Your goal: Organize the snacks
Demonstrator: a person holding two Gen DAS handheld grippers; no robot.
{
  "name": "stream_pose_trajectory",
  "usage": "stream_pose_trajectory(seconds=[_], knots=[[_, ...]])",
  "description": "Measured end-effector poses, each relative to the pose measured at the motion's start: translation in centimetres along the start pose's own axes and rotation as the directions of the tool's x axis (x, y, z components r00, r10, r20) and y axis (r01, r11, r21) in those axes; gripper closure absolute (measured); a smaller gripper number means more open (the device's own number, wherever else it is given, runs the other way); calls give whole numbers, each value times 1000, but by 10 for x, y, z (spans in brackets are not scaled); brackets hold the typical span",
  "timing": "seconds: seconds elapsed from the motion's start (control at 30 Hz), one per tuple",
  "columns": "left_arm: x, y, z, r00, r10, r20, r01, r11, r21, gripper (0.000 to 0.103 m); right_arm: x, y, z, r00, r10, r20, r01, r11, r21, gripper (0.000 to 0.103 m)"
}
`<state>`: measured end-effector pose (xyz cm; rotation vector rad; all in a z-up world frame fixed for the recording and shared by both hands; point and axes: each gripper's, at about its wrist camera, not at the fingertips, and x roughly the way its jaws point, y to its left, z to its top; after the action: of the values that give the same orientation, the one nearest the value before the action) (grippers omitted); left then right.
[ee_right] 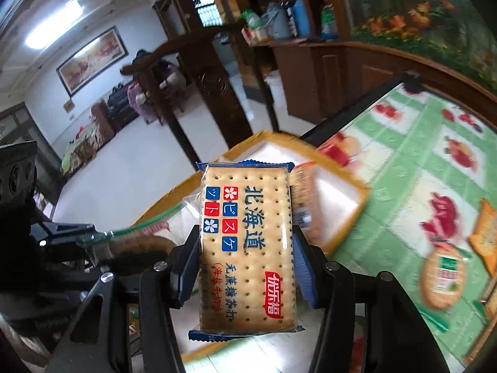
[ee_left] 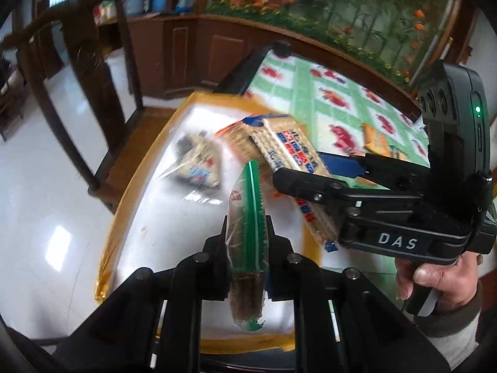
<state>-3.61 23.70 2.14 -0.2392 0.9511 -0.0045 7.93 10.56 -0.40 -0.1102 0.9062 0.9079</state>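
My left gripper point(ee_left: 247, 233) is shut on a clear packet of brown biscuits with a green serrated edge point(ee_left: 248, 217), held upright over a gold-rimmed white tray point(ee_left: 124, 217). My right gripper point(ee_left: 307, 168) comes in from the right, shut on a flat cracker packet with blue ends point(ee_left: 289, 149), also above the tray. In the right wrist view the cracker packet point(ee_right: 248, 248) fills the middle between the blue pads point(ee_right: 303, 270) of my right gripper point(ee_right: 245, 248). To its left are my left gripper point(ee_right: 84, 236) and the green-edged packet point(ee_right: 139, 242).
In the tray lie a dark-and-white packet point(ee_left: 195, 161) and an orange packet point(ee_right: 304, 192). On the green fruit-print tablecloth point(ee_right: 403, 171) lie a round biscuit packet point(ee_right: 442, 276) and an orange packet point(ee_right: 484, 233). A wooden chair point(ee_left: 93, 71) stands left of the tray.
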Motion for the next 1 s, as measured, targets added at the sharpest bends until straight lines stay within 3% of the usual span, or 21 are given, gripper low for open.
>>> stream_pose_trajectory(seconds=[0.13,0.27,0.37,0.5,0.6,0.73,1.0], knots=[[8,22,-9,1000,14,-23,-15,999,-39,85,28,11,-5,998,-34,-62,32,999,-23,49],[8,33,-11,999,34,-15,-35,997,-64,77,43,18,-7,995,-39,-90,38,999,-15,49],[15,42,-15,995,100,-31,-102,991,-87,58,44,20,-8,997,-35,-74,36,999,9,46],[16,44,-25,991,131,-13,-131,989,-69,33,43,26,-13,996,-49,-72,50,999,19,41],[9,38,-25,979,201,33,-200,979,-45,22,33,34,-15,993,-113,-36,112,993,-29,40],[-6,33,-23,965,241,102,-237,970,-46,18,5,33,-17,988,-151,38,152,988,-21,33],[-21,10,-16,945,262,197,-253,965,-69,15,-46,25,-27,923,-346,166,355,935,-23,25]])
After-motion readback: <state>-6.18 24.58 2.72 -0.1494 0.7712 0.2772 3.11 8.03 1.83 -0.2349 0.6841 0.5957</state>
